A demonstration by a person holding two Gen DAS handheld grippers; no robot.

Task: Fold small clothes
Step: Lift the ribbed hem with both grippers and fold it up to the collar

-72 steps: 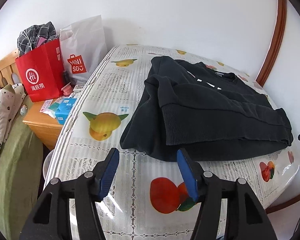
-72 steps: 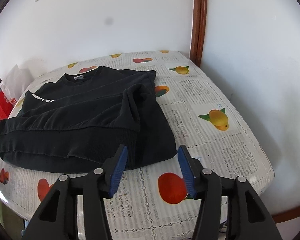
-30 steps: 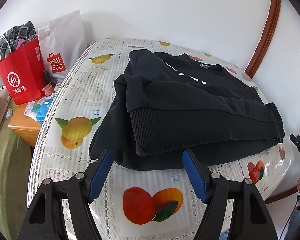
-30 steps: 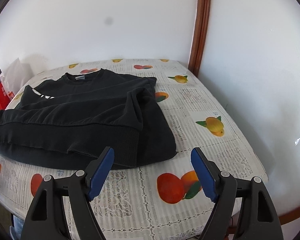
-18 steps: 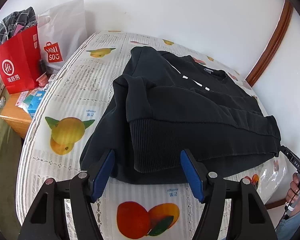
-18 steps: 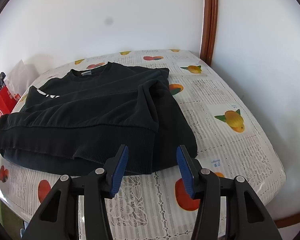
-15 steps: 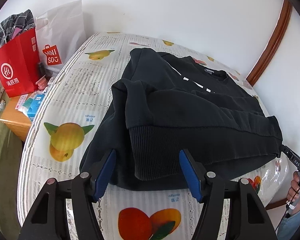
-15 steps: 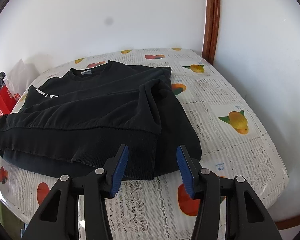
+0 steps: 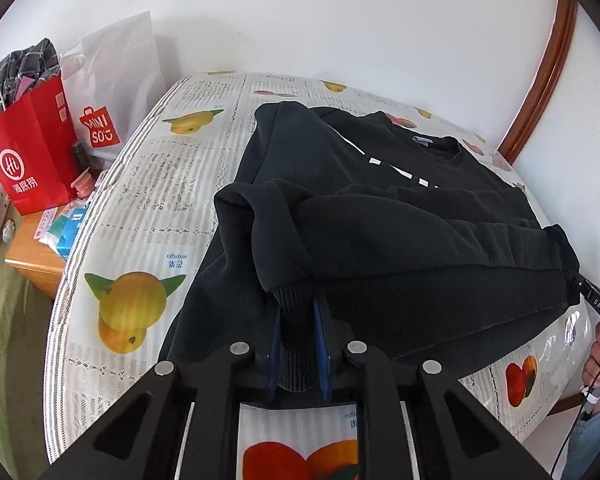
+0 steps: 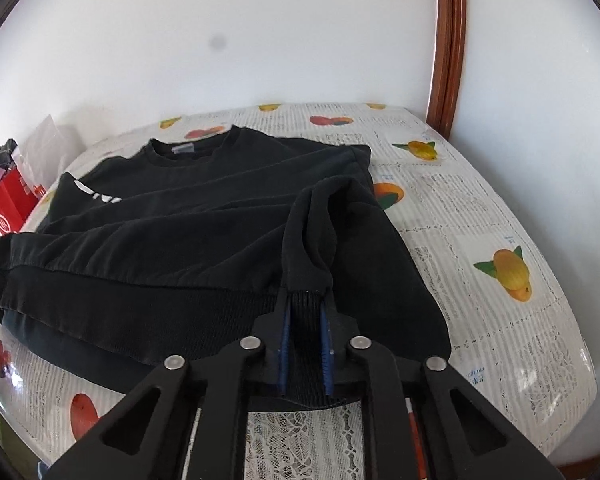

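Note:
A black sweatshirt (image 9: 380, 208) lies on a table with a fruit-print cover (image 9: 172, 168), its sleeves folded in over the body. My left gripper (image 9: 297, 312) is shut on the ribbed hem at the sweatshirt's near left corner. In the right wrist view the sweatshirt (image 10: 180, 232) fills the middle, and my right gripper (image 10: 305, 312) is shut on the ribbed hem at its near right corner. Both pinched corners are lifted slightly off the table (image 10: 480, 216).
A red paper bag (image 9: 24, 148) and a white Minisou bag (image 9: 104, 92) stand left of the table, over a wooden stand (image 9: 32, 268) with small packets. White walls and a brown door frame (image 9: 540, 76) close the far side. The table's near edge lies just under both grippers.
Both grippers moved forward onto the sweatshirt's near hem and closed on it, one at each corner. Before, both were open in front of the hem.

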